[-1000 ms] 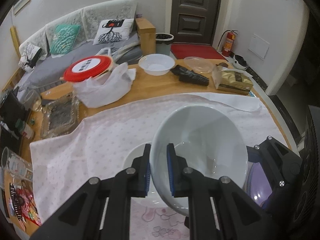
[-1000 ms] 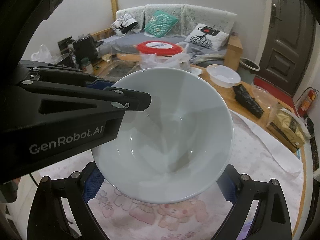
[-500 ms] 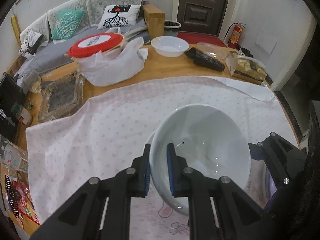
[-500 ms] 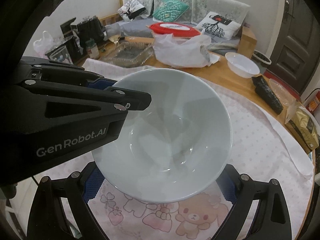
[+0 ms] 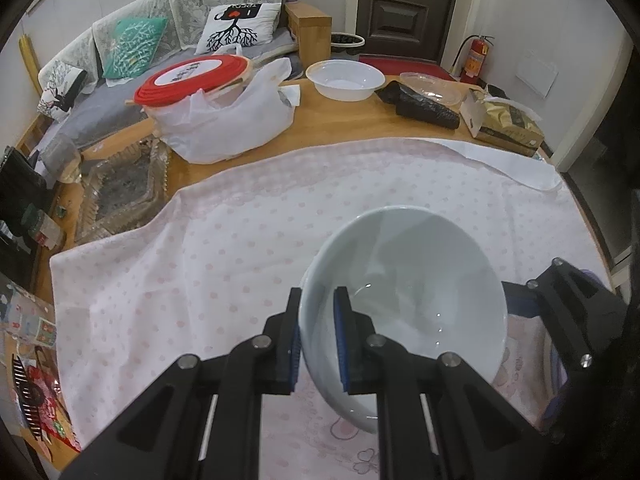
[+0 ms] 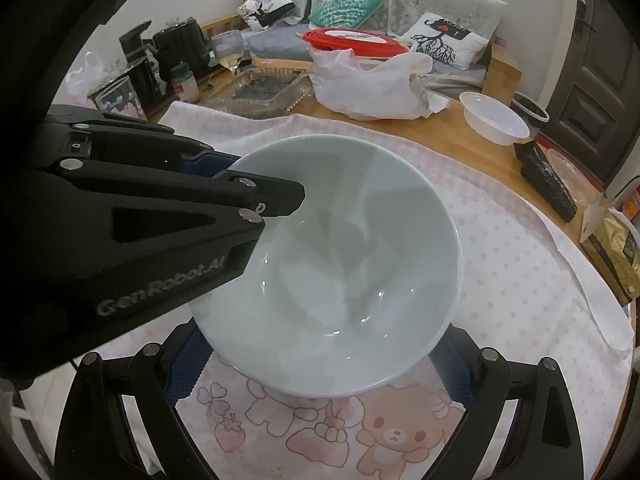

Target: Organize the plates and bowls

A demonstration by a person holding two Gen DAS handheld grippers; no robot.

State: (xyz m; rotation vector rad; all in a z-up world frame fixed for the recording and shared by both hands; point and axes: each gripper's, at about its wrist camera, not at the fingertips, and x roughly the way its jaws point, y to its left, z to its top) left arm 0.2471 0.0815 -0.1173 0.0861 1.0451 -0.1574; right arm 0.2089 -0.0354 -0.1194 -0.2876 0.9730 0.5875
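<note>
A large white ceramic bowl [image 5: 412,300] is held above the pink dotted cloth [image 5: 240,240]. My left gripper [image 5: 318,340] is shut on the bowl's near rim, one blue pad inside and one outside. In the right wrist view the bowl [image 6: 352,264] fills the middle, and the left gripper [image 6: 240,196] pinches its left rim. My right gripper [image 6: 320,368] is open wide, with its fingers on either side below the bowl; whether they touch it I cannot tell. A white plastic bowl [image 5: 346,79] stands at the table's far edge.
A white bag holding a red-lidded container [image 5: 224,116], a glass tray [image 5: 120,188], a black packet [image 5: 424,102], a clear dish [image 5: 432,88] and a gold packet [image 5: 508,124] stand on the wooden table beyond the cloth. A kettle and jars [image 6: 160,68] stand at the far left.
Both grippers and the bowl have moved back and up from the far table edge. The plate seen under the bowl earlier is out of view. The left grip is unchanged.
</note>
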